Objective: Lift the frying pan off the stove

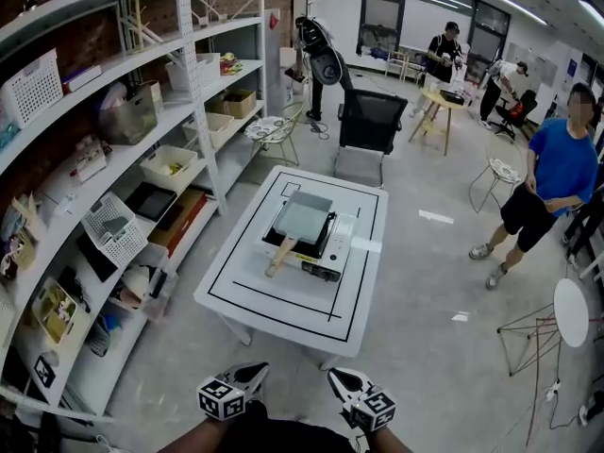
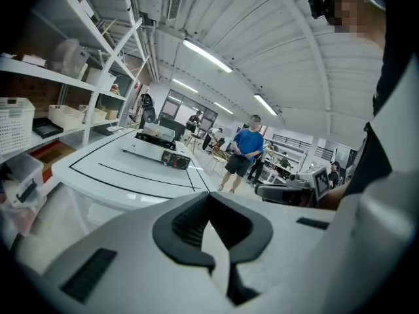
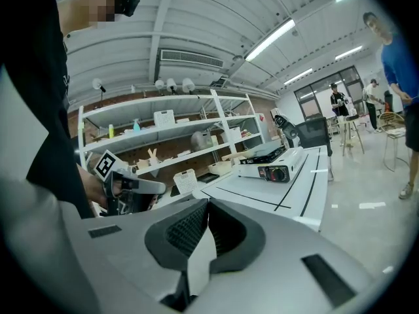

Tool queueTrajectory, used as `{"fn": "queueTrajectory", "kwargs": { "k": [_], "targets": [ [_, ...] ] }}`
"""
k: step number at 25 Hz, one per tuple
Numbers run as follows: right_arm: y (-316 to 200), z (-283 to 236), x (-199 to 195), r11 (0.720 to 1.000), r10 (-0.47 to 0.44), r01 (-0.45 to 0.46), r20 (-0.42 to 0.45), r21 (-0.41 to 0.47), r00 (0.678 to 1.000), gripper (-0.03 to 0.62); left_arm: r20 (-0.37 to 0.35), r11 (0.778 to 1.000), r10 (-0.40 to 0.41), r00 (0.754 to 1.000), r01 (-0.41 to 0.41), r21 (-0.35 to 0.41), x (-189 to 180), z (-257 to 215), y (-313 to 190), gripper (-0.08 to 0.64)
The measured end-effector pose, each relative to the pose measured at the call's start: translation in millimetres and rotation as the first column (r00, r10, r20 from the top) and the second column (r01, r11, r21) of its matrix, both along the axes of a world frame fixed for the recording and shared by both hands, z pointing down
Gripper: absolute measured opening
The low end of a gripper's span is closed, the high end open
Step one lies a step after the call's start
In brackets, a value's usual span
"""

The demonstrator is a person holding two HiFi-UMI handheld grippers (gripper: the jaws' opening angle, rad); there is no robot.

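Observation:
A square grey frying pan (image 1: 302,217) with a wooden handle (image 1: 282,255) sits on a white portable stove (image 1: 328,253) in the middle of a white table (image 1: 283,319). Both grippers hang low by my body, well short of the table's near edge. My left gripper (image 1: 251,376) and my right gripper (image 1: 338,377) point toward the table. In the left gripper view the jaws (image 2: 209,198) meet with nothing between them, and the stove (image 2: 160,154) lies far ahead. The right gripper's jaws (image 3: 208,205) also meet, empty, with the stove (image 3: 272,169) in the distance.
Metal shelving (image 1: 113,159) full of baskets and boxes runs along the left. A black office chair (image 1: 370,121) stands behind the table. A person in a blue shirt (image 1: 557,173) stands at the right, near a small round white table (image 1: 571,311). More people are at the far back.

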State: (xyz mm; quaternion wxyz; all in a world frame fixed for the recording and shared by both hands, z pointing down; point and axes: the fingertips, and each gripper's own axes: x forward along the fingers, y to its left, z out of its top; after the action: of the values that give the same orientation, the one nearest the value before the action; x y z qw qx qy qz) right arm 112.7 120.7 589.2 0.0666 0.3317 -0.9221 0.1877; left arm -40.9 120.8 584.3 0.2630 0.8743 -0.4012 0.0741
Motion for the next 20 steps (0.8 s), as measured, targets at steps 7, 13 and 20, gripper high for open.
{"fn": "queueTrajectory", "kwargs": {
  "k": [7, 13, 20],
  "targets": [
    [-41.4, -5.3, -11.8, 0.998, 0.063, -0.063, -0.023, 0.006, 0.998, 0.026, -0.014, 0.999, 0.041, 0.999, -0.041, 0.004, -18.2, 0.5, -53.1, 0.009],
    [-76.9, -6.3, -24.3, 0.991, 0.136, -0.136, -0.046, 0.0, 0.99, 0.026, -0.024, 0.995, 0.095, 0.995, -0.095, 0.001, -34.6, 2.3, -104.2, 0.009],
    [-114.8, -9.4, -37.9, 0.971, 0.238, -0.239, -0.057, -0.004, 0.969, 0.026, -0.029, 0.985, 0.173, 0.984, -0.173, 0.012, -52.3, -7.5, -149.1, 0.009]
  ]
}}
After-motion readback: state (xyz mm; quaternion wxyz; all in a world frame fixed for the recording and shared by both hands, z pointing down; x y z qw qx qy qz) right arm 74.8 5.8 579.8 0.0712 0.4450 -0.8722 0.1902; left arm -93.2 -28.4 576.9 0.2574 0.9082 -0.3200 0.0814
